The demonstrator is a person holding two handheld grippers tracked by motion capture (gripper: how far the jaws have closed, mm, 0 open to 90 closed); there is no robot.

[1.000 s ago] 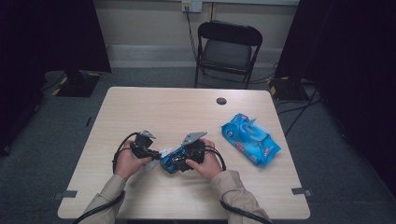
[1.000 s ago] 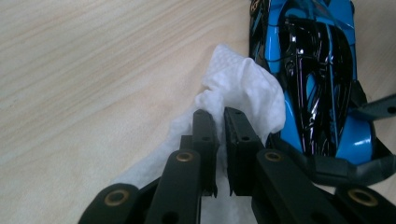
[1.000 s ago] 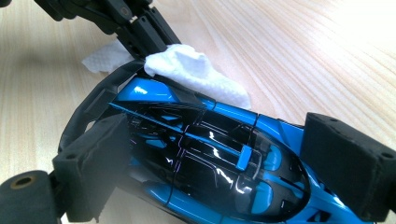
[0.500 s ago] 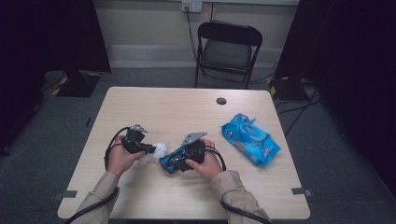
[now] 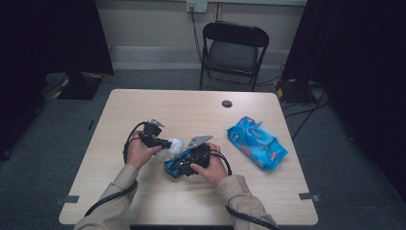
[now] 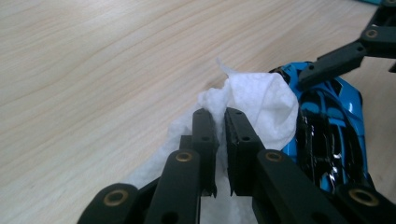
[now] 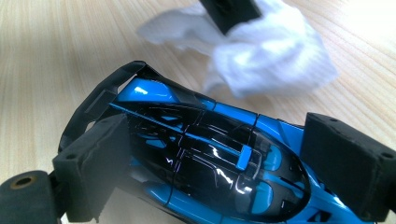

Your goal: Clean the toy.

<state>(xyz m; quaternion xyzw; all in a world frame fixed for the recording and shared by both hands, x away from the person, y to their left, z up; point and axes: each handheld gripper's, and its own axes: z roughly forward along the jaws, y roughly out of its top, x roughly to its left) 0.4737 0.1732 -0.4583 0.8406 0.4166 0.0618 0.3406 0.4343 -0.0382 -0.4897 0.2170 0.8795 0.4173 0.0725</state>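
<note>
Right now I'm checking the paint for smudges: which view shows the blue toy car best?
The right gripper view: the toy car sits close and sharp between the jaws, roof and rear wing plain. The left gripper view catches just its one side behind the white wipe. The high view shows it small and dark.

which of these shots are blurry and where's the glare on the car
Right gripper view: the white wipe and the left gripper's jaw tip at top are soft, while the blue toy car is sharp, with bright glints on its black canopy. Left gripper view: sharp on the jaws, small glints on the car. High view: dim, dark room edges, evenly lit table.
</note>
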